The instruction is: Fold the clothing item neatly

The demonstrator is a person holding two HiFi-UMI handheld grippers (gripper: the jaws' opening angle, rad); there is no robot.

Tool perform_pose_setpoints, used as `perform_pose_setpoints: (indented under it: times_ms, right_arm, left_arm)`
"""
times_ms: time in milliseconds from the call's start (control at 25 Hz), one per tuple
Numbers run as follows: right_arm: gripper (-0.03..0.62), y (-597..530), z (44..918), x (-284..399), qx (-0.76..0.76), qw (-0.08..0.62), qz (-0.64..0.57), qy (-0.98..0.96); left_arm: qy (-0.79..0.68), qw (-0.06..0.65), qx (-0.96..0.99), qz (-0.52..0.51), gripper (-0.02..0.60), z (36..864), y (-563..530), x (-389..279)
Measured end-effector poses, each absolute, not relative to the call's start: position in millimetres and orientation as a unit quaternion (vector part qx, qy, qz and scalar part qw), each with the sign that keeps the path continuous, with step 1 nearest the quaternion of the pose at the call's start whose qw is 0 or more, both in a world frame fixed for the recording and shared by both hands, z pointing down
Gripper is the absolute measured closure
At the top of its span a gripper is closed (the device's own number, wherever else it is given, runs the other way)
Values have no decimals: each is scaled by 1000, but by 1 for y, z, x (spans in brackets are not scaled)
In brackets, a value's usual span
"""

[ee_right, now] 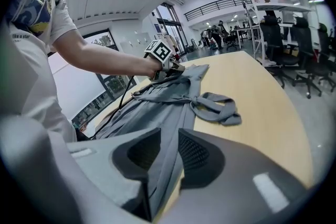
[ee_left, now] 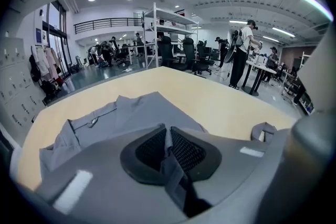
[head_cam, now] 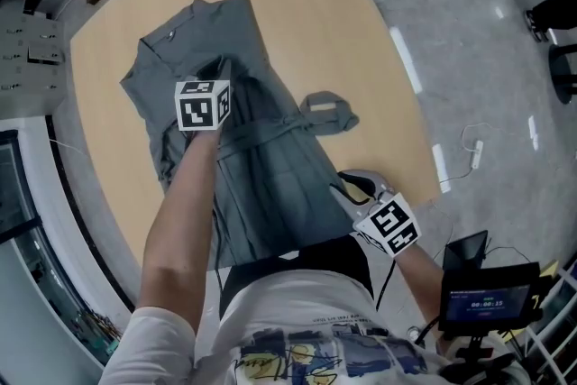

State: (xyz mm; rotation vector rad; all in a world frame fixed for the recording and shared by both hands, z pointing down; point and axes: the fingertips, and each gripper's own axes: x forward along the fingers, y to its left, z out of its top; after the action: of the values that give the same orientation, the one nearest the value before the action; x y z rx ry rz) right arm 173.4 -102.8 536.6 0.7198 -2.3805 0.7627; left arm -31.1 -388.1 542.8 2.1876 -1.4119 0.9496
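A grey dress (head_cam: 261, 167) lies lengthwise on the round wooden table (head_cam: 352, 32), collar at the far end and hem at the near edge. Its tied belt (head_cam: 329, 111) trails off to the right. My left gripper (head_cam: 219, 68) sits over the dress's upper middle and is shut on a raised fold of the cloth (ee_left: 167, 147). My right gripper (head_cam: 343, 187) is at the hem's right corner by the table's near edge. Grey cloth (ee_right: 164, 155) runs between its pads, and it is shut on it. The right gripper view also shows the left gripper (ee_right: 170, 68) on the dress (ee_right: 173, 97).
Bare tabletop (ee_left: 220, 102) lies right of and beyond the dress. A small screen on a stand (head_cam: 487, 297) stands at my right hip, and a cable (head_cam: 473, 153) lies on the floor. Office chairs (ee_right: 310, 65), shelving (ee_left: 157, 34) and people (ee_left: 241, 55) are far behind.
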Motion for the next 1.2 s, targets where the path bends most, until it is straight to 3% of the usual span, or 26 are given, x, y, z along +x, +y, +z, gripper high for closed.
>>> perform_pose_setpoints:
  times_ms: [400, 960, 1200]
  right_arm:
    - [499, -106, 543, 163, 251, 268, 280, -887]
    - [499, -101, 536, 123, 221, 283, 244, -901]
    - [499, -84, 528, 98, 209, 299, 220, -905]
  left_arm:
    - [-446, 181, 794, 370, 470, 554, -371, -7]
    - [-456, 175, 818, 302, 465, 494, -294, -45]
    - [-465, 179, 825, 267, 466, 468, -211, -80]
